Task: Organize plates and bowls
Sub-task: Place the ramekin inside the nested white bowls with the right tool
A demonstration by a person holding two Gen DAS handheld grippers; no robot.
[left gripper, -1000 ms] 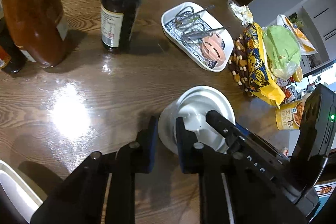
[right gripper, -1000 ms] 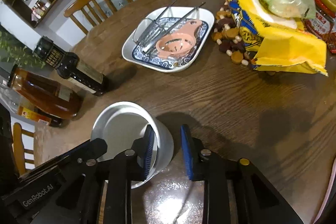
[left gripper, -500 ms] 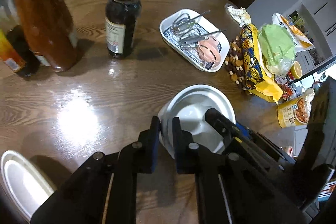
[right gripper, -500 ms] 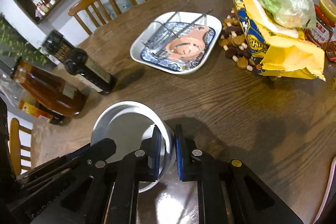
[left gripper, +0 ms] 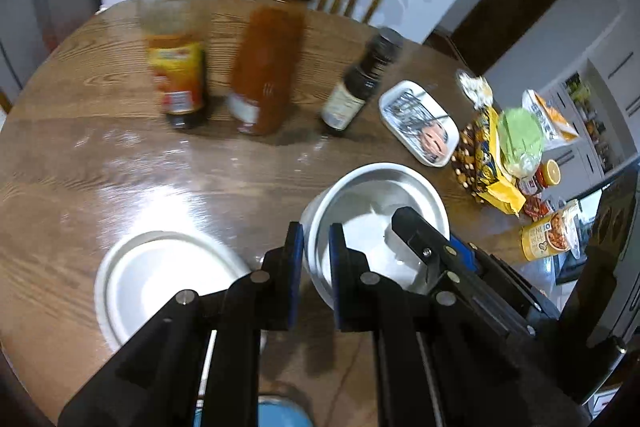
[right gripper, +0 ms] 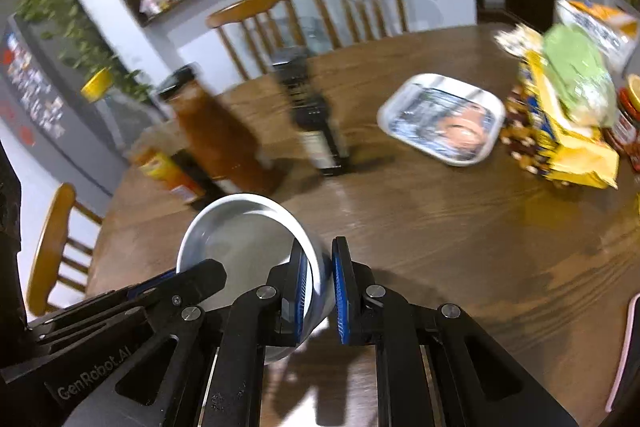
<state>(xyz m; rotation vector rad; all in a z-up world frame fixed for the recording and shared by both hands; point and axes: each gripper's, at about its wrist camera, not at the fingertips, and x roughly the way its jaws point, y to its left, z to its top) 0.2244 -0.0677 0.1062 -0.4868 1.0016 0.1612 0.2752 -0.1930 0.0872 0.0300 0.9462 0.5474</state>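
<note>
A deep white bowl (left gripper: 372, 203) hangs above the wooden table, gripped on opposite sides of its rim. My left gripper (left gripper: 316, 259) is shut on its near-left wall. My right gripper (right gripper: 320, 279) is shut on the right wall of the same bowl (right gripper: 240, 231); its black fingers (left gripper: 416, 227) reach into the bowl from the right in the left wrist view. A white plate (left gripper: 160, 279) lies on the table at the lower left, left of the bowl. A white dish with a blue pattern (left gripper: 420, 127) (right gripper: 444, 119) holding metal utensils and a pink tool sits farther back.
Three bottles (left gripper: 264, 67) stand in a row behind the bowl, seen also as blurred bottles (right gripper: 216, 131) in the right wrist view. Snack bags (left gripper: 496, 151) and jars crowd the table's right side. Wooden chairs (right gripper: 304, 15) stand beyond the far edge. A blue object (left gripper: 280, 413) shows below my left gripper.
Both grippers closed on the bowl's rim and lifted it off the table, carrying it back and to the left. The white plate came into fuller view at the lower left.
</note>
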